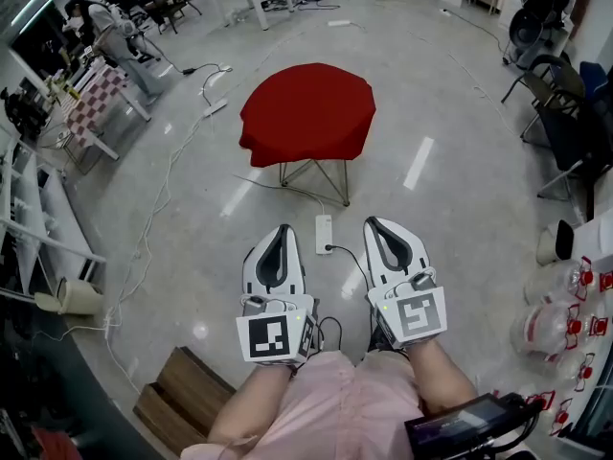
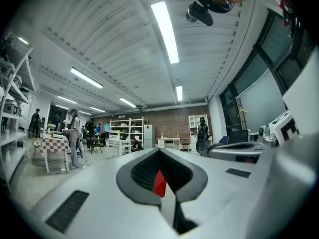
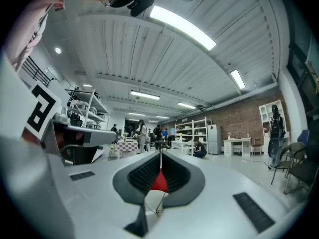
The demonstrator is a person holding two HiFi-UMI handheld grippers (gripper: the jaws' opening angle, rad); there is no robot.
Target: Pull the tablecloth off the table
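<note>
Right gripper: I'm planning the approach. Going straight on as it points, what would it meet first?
Likely the red tablecloth, which lies straight ahead of the shut right gripper. Only open floor lies between, though depth is unclear.

Red tablecloth (image 1: 306, 113) covers 1 sm. wire-leg table (image 1: 342, 190) on floor (image 1: 460, 113).

The red tablecloth (image 1: 306, 113) hides the top of the desk (image 1: 342, 185) from me; only legs show. Past the left tool (image 2: 160, 152) and right tool (image 3: 160, 154), I get a mere red sliver, their closed jaws blocking the rest.
</note>
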